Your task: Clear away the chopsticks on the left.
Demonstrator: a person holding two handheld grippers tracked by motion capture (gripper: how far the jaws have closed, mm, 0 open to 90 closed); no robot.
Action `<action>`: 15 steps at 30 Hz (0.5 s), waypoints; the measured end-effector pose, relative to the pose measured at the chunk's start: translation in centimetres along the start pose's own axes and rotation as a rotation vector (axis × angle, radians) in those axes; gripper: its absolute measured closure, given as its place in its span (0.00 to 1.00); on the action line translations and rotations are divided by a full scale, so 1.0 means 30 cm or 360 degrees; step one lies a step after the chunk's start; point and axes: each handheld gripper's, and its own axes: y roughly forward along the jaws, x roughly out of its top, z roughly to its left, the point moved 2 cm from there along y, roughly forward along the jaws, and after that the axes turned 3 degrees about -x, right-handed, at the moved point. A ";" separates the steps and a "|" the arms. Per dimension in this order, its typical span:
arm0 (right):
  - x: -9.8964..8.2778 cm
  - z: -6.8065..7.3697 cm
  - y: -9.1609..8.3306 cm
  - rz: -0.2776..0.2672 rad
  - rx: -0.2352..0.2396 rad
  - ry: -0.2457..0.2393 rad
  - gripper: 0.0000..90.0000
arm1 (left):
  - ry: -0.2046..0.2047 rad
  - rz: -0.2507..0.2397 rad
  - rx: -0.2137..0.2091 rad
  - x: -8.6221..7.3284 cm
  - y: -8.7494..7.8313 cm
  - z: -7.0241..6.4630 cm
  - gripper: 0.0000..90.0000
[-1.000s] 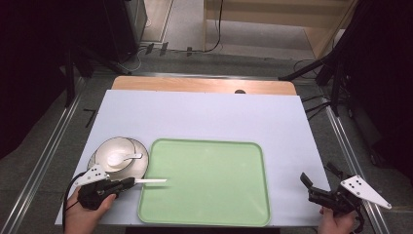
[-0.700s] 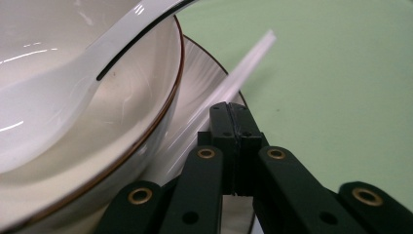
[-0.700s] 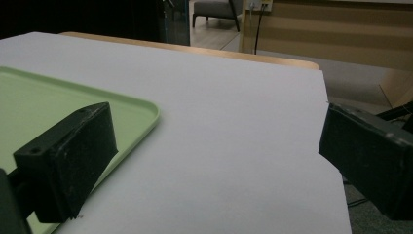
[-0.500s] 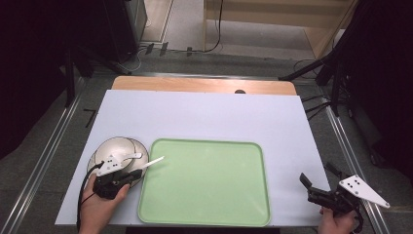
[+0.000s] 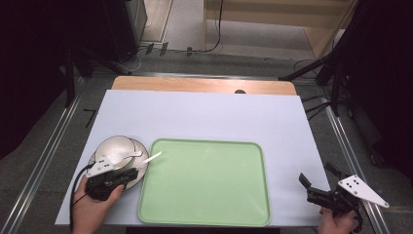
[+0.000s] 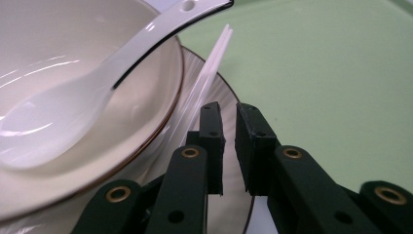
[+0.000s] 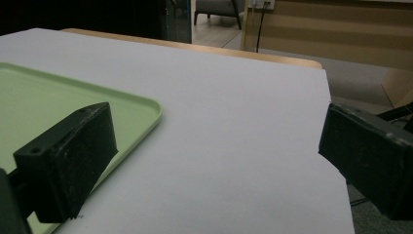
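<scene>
We are working near the counter's front left corner, where our left tool (image 5: pixel 127 174) is hovering over the plate (image 6: pixel 229 214) with its jaws standing narrow and a small gap between the pads; they have just been opening, and nothing is between them now. The white chopsticks (image 6: pixel 207 83) are lying just beside the left pad, resting on the plate's rim with their tips reaching over the edge of the green tray (image 5: pixel 204 183). The bowl (image 5: pixel 117 148) is sitting on the plate, and a white spoon (image 6: pixel 73 105) is lying in it, its handle passing over the rim. Near the counter's front right corner we are holding our right tool (image 5: pixel 316 187) with its jaws wide and nothing between them.
</scene>
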 end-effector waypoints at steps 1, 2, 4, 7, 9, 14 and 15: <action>-0.001 0.000 -0.001 0.0003 -0.0001 0.0007 0.01 | -0.0018 -0.0008 -0.0014 -0.006 -0.027 0.014 0.91; -0.001 -0.001 -0.001 0.0007 -0.0001 0.0009 0.01 | -0.0035 -0.0009 -0.0011 -0.013 -0.052 0.028 0.91; -0.002 -0.002 -0.001 0.0013 0.0000 0.0011 0.01 | -0.0024 0.0006 0.0027 -0.026 -0.093 0.053 0.91; -0.001 -0.002 0.001 0.0016 0.0002 0.0012 0.01 | 0.0003 0.0026 0.0007 -0.044 -0.133 0.075 0.91; -0.001 -0.001 0.004 0.0018 0.0002 0.0005 0.01 | 0.0017 0.0048 0.0012 -0.054 -0.139 0.083 0.91; -0.002 0.007 0.008 0.0040 0.0005 -0.0012 0.01 | 0.0031 0.0082 0.0027 -0.058 -0.127 0.084 0.91; -0.002 0.008 0.008 0.0043 0.0003 -0.0013 0.01 | 0.0035 0.0092 0.0039 -0.058 -0.124 0.084 0.90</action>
